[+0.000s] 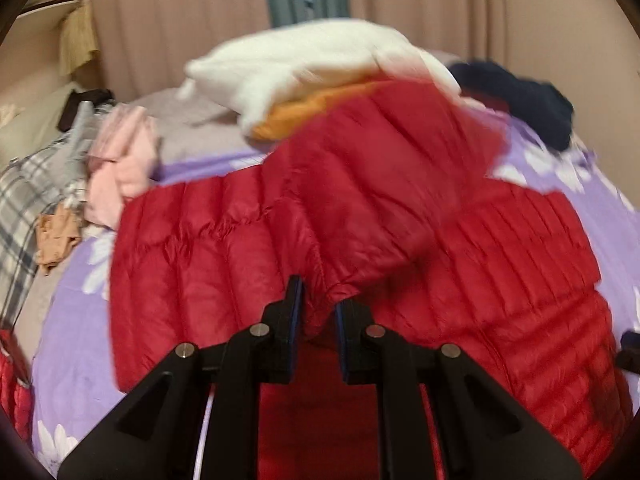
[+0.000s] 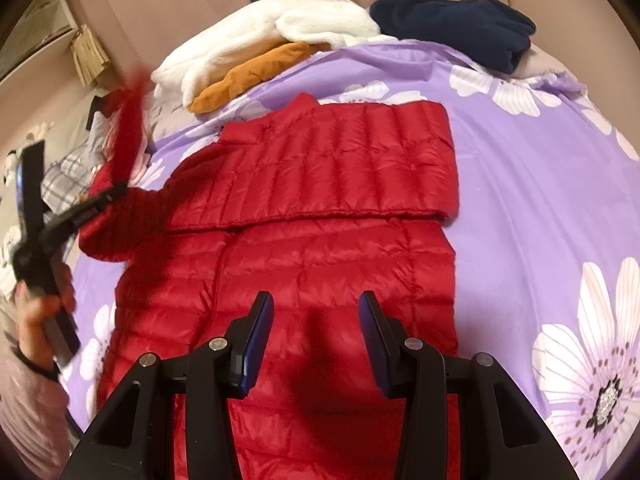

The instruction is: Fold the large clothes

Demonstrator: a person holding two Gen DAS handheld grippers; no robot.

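Red quilted jacket (image 2: 304,216) lies flat on the purple floral bedspread (image 2: 520,184), one sleeve already folded across the chest (blurred other sleeve (image 1: 360,168) pinched by the closed left gripper (image 1: 318,300)); right gripper (image 2: 316,316) hovers over it, jaws apart, empty.

Red jacket sleeve (image 1: 384,168) in left gripper (image 1: 319,308)

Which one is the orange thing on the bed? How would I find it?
Start at the purple flowered bedspread and look past the collar of the red puffy jacket spread on it. There the orange garment lies tucked under the fluffy white blanket. It is the only orange piece; the navy bundle sits farther right.
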